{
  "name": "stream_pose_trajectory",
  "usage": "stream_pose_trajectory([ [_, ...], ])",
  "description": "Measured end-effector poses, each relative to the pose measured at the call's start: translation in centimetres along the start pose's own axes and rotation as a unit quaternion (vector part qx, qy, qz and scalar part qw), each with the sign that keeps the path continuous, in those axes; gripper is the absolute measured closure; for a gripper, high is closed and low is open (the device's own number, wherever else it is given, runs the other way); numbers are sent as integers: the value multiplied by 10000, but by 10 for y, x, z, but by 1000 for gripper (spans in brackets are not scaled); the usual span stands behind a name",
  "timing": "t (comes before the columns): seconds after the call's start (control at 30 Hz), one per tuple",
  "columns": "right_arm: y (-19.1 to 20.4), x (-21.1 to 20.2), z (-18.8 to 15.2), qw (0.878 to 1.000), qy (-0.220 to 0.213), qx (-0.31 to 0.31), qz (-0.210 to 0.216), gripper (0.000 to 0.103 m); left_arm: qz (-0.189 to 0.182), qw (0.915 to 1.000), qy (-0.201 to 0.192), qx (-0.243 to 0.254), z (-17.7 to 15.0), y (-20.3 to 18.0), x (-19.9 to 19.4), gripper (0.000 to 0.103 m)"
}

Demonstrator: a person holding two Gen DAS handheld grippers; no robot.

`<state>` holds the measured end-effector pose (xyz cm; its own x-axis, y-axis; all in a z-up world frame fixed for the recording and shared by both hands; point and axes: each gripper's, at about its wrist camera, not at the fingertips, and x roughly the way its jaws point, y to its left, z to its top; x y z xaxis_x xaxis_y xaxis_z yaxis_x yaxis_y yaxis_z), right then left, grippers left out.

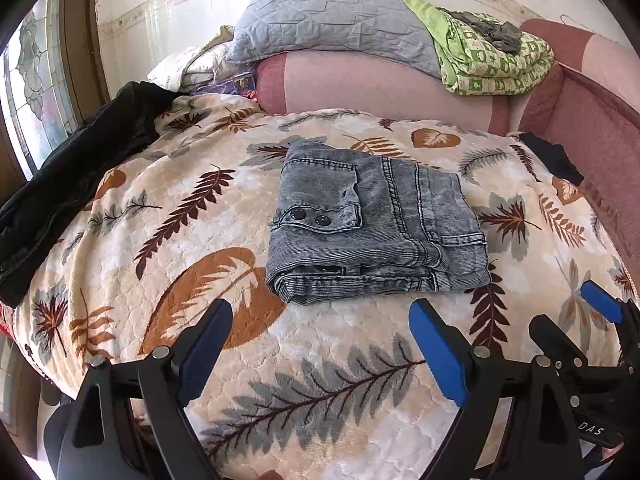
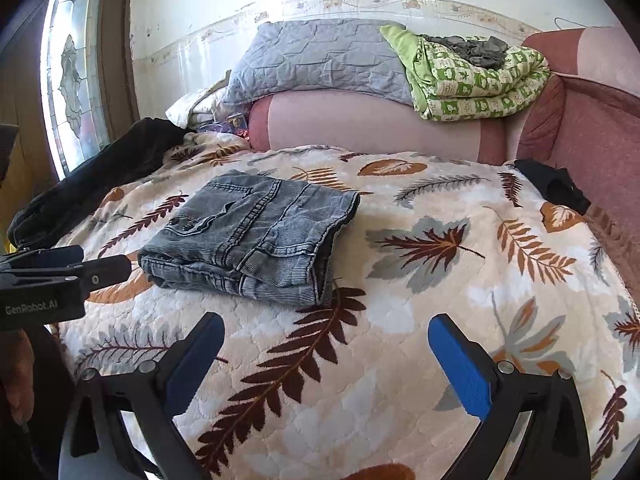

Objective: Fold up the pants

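Observation:
Grey denim pants (image 1: 372, 220) lie folded into a compact stack on the leaf-patterned blanket (image 1: 160, 240); they also show in the right wrist view (image 2: 256, 236). My left gripper (image 1: 320, 312) is open and empty, just short of the stack's near edge. My right gripper (image 2: 326, 328) is open and empty, below and right of the stack. The right gripper also shows at the lower right of the left wrist view (image 1: 568, 312). The left gripper shows at the left edge of the right wrist view (image 2: 102, 262).
A black garment (image 1: 68, 184) lies along the blanket's left side. A small black cloth (image 2: 552, 188) sits at the right by the pink sofa arm (image 2: 592, 128). A grey quilt (image 1: 328, 24) and a green blanket (image 1: 488, 60) are piled on the sofa back.

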<state>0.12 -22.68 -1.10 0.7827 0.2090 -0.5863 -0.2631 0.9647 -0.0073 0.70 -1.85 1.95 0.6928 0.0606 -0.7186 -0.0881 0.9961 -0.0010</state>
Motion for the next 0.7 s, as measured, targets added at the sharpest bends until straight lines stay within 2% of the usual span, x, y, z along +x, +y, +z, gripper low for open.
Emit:
stream_pose_trajectory([
  [0.7, 10, -1, 0, 9997, -117, -202, -68, 0, -138, 9999, -56, -42, 2, 3, -1, 13],
])
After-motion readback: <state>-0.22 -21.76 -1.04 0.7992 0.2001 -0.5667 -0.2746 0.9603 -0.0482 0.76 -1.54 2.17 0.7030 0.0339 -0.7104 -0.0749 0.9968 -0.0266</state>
